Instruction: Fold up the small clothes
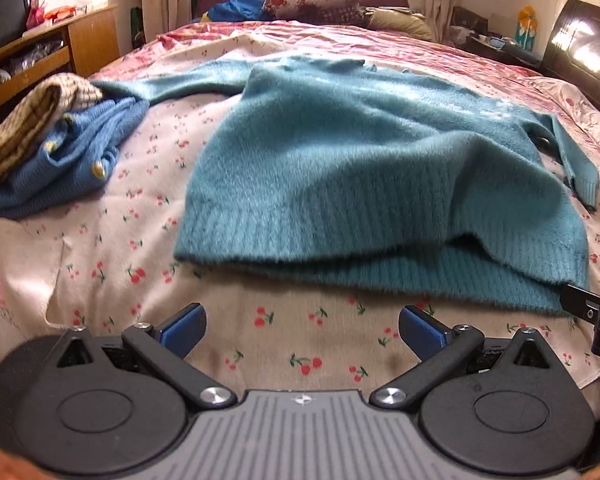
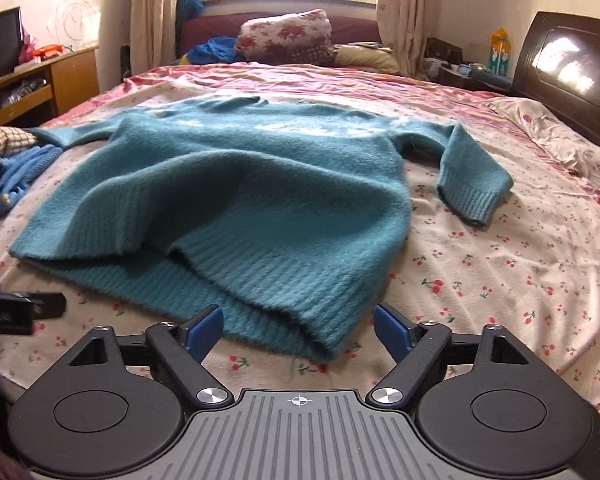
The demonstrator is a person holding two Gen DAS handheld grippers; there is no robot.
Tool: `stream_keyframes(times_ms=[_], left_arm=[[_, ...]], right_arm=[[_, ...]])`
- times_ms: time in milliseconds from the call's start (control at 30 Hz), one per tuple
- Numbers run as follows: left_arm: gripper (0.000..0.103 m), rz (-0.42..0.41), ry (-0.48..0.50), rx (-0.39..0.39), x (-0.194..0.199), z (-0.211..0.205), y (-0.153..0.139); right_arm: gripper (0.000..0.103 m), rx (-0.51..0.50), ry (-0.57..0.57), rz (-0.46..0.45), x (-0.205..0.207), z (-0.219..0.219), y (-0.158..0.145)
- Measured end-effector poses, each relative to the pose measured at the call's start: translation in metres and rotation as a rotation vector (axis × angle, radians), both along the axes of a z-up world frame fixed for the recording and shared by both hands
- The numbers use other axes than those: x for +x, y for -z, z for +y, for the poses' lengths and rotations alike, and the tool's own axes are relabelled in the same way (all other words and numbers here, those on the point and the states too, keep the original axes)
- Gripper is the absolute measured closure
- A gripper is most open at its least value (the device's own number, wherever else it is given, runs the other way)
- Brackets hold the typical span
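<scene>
The teal sweater (image 2: 236, 200) lay spread on the bed (image 2: 500, 248), hem rumpled, unfolded. Both grippers, left (image 1: 302, 330) and right (image 2: 298, 330), hovered released, empty, at its hem. Next likely called for gripping the hem corners to fold.

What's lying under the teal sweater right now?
The teal sweater lies on the cherry-print sheet; its lifted hem shows only its own lower layer. Anything beneath its body is covered.
</scene>
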State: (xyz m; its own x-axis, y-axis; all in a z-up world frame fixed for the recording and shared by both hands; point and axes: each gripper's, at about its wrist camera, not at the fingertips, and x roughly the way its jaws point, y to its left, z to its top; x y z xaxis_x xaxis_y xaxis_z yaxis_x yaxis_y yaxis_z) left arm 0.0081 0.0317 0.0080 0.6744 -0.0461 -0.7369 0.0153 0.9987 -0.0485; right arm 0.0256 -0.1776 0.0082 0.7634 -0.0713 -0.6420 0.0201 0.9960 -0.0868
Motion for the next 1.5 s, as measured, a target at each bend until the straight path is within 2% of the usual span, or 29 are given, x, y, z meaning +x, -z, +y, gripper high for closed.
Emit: stream_keyframes(times_ms=[100,167,267,333,567,600,700,767,833,900,1000,1100,1300,1400,1500], left_arm=[[0.0,-0.031,0.011,0.046,0.003,0.0,-0.002],[0.0,-0.04,0.016,0.057,0.005,0.002,-0.003],[0.0,-0.052,0.019,0.081,0.01,0.003,-0.003],[0.0,-0.058,0.022,0.089,0.014,0.005,-0.002],[0.0,-0.063,-0.003,0.086,0.026,0.015,-0.002],[0.0,-0.062,-0.008,0.083,0.027,0.017,-0.002],[0.0,-0.071,-0.016,0.091,0.03,0.019,-0.003],[0.0,-0.075,-0.015,0.109,0.034,0.02,-0.003],[0.0,-0.064,-0.016,0.12,0.038,0.022,-0.003],[0.0,-0.066,-0.028,0.119,0.038,0.028,-0.005],[0.0,-0.059,-0.047,0.111,0.036,0.04,-0.007],[0.0,-0.058,-0.056,0.103,0.031,0.051,-0.009],[0.0,-0.013,-0.044,0.103,0.042,0.06,-0.006],[0.0,-0.055,-0.025,0.131,0.048,0.061,-0.013],[0.0,-0.07,-0.014,0.106,0.058,0.064,-0.019]], right_arm=[[0.027,-0.048,0.012,0.014,0.006,-0.001,0.004],[0.034,-0.056,0.03,0.039,0.011,-0.003,0.008],[0.052,-0.047,0.057,0.068,0.018,-0.01,0.012],[0.055,-0.036,0.054,0.074,0.022,-0.012,0.013],[0.057,-0.133,0.027,0.033,0.024,0.0,0.014],[0.054,-0.151,0.021,0.023,0.024,0.003,0.013],[0.054,-0.225,0.002,-0.006,0.028,0.012,0.015],[0.059,-0.247,-0.002,0.008,0.036,0.014,0.017],[0.084,-0.171,0.022,0.032,0.04,0.003,0.011],[0.088,-0.08,0.061,0.033,0.037,-0.014,-0.001],[0.09,0.001,0.125,0.011,0.023,-0.04,-0.021],[0.096,0.073,0.147,0.029,0.007,-0.063,-0.03],[0.096,0.026,0.098,0.196,0.009,-0.061,-0.011],[0.095,0.014,0.071,0.188,0.002,-0.059,-0.017],[0.087,0.016,0.053,0.166,-0.007,-0.059,-0.03]])
